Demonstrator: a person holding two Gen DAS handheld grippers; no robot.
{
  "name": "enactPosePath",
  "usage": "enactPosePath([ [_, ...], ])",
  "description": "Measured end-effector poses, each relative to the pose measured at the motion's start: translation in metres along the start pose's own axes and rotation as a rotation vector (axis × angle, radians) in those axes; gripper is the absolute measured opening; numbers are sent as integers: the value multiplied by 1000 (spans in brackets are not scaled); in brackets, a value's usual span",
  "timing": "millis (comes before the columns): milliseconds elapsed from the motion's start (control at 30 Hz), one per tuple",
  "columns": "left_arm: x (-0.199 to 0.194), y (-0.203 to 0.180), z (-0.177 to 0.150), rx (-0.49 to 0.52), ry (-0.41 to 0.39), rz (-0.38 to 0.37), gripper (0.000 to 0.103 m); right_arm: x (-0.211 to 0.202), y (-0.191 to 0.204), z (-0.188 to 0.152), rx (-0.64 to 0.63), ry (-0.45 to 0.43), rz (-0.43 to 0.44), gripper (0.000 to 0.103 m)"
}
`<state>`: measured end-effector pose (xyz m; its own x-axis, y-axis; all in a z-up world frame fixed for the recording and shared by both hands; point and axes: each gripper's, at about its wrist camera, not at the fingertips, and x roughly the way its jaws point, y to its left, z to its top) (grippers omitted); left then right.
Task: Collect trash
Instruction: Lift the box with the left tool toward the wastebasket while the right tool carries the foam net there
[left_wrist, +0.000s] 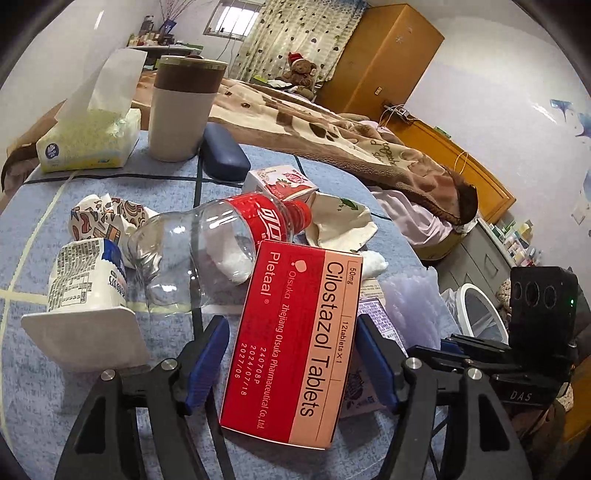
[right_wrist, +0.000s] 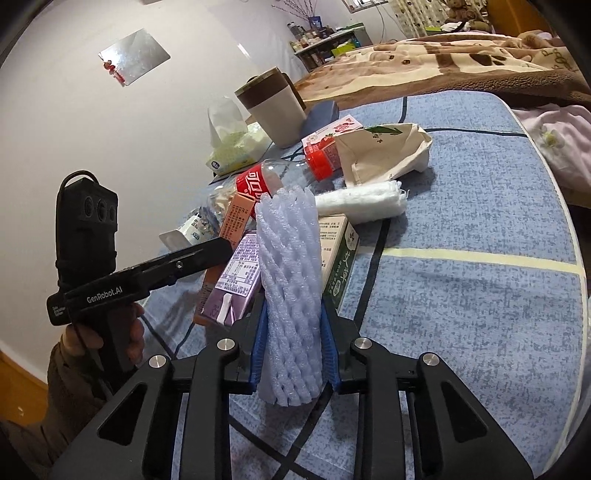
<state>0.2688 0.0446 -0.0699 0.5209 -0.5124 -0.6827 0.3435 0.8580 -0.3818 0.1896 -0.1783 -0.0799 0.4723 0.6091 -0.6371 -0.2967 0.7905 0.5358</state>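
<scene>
Trash is mostly uncollected: the foam net (right_wrist: 290, 295) is clamped by the right hand-held gripper (right_wrist: 293, 347); the tablet box (left_wrist: 295, 339) is straddled, ungripped, by the left hand-held gripper (left_wrist: 291, 354).

a crowded heap of trash fills the near-centre of the blue tablecloth (right_wrist: 480, 206): the red tablet box (left_wrist: 295, 343) lies between the left gripper (left_wrist: 291, 354) fingers, hemmed ahead by the empty cola bottle (left_wrist: 207, 243) and on its left by the tipped yogurt cup (left_wrist: 85, 291). a purple carton (right_wrist: 232, 273) and a green carton (right_wrist: 340, 254) press against either side of the foam fruit net (right_wrist: 288, 295) clamped in the right gripper (right_wrist: 291, 354). farther back, the tissue pack (left_wrist: 88, 144), tall cup (left_wrist: 181, 110) and glasses case (left_wrist: 225, 151) line the far side. open cloth stretches along the table's right side in the right wrist view, beyond the rolled white wad (right_wrist: 362, 203).
</scene>
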Motion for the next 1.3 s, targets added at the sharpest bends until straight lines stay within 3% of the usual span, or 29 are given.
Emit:
enactPosePath([
  [233, 0, -7, 0, 26, -9, 8, 65, -4, -2, -2, 10, -13, -3, 28],
  [700, -28, -26, -11, 70, -86, 139, 65, -28, 7, -5, -30, -97, -74, 24],
  [1300, -83, -89, -38, 117, -193, 170, 65, -94, 17, -24, -44, -248, -176, 24],
])
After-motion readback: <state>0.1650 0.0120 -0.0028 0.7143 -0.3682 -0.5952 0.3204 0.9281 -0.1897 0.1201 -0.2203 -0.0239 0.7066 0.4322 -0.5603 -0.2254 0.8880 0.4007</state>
